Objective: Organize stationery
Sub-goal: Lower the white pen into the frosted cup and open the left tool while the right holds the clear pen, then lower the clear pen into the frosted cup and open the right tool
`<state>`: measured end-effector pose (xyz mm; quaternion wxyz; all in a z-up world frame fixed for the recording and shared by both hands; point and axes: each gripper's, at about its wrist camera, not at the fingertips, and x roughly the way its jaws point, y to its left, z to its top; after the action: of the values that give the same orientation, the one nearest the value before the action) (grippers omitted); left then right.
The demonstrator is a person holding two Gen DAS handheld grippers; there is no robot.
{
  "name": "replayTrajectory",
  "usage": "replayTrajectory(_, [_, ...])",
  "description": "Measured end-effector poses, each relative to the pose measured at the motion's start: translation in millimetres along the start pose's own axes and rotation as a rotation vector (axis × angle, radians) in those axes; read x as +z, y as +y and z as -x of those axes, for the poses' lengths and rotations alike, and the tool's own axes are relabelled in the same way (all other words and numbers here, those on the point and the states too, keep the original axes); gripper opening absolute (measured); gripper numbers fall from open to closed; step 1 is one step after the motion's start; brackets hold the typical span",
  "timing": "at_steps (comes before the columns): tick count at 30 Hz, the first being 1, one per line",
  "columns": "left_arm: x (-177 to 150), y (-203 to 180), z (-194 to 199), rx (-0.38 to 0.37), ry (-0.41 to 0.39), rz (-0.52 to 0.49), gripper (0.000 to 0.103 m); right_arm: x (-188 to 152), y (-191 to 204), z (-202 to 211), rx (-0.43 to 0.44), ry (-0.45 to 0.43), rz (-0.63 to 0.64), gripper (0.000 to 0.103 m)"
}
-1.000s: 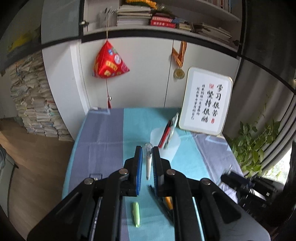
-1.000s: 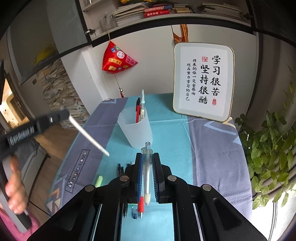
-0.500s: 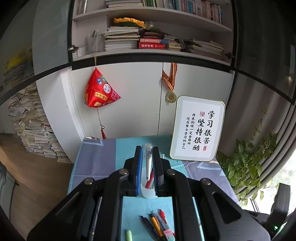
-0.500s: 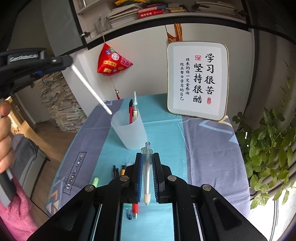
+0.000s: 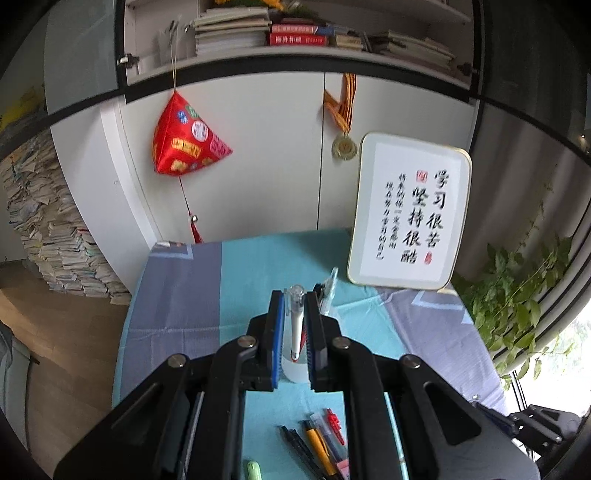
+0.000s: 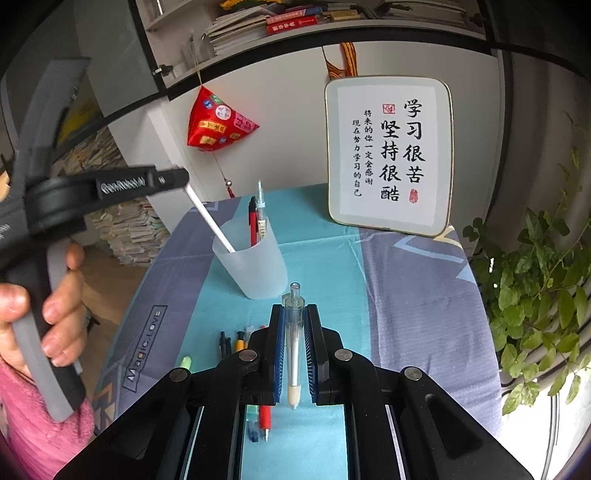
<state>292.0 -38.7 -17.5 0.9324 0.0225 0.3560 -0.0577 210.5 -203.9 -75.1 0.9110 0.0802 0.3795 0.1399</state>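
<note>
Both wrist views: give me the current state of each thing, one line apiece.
Left tongs: shut on a white pen, its tip inside the cup's mouth.
Right tongs: shut on a clear pen, held above the table.
Cup: upright, holding pens.
Loose pens: lying on the cloth.
Framed sign: standing, leaning back.

You are in a home study: a shelf of books (image 5: pixel 236 33) over white cabinets, a big paper stack (image 5: pixel 55 236) on the wood floor, a framed calligraphy board (image 6: pixel 388 155), a medal (image 5: pixel 344 147) and a cloth-covered desk (image 6: pixel 406 295).
</note>
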Motion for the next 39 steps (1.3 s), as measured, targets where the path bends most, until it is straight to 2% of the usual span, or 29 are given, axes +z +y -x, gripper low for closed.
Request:
replayTrajectory(9, [-8,6,-15,-0.005,0.048,0.015,0.009,1,-1,-5,0.000,0.008,-0.004,0.011])
replayTrajectory(26, [-13,20,-22,-0.008,0.081,0.063,0.012,3,8,-3,0.001,0.007,0.010,0.011])
replayTrajectory(28, [-14,23,-18,-0.013,0.074,0.079,0.020,6,9,-2,0.001,0.004,0.008,0.011])
replayTrajectory(30, [-14,27,-8,-0.015,0.044,0.091,0.037,11,11,-1,-0.001,-0.002,0.009,0.011])
replayTrajectory(36, [-23,38,26,0.006,-0.042,0.091,0.051,34,21,3,-0.001,-0.053,0.017,0.011])
replayTrajectory(39, [-37,49,37,0.021,-0.062,0.110,0.052,50,31,6,0.005,-0.097,0.032,0.011])
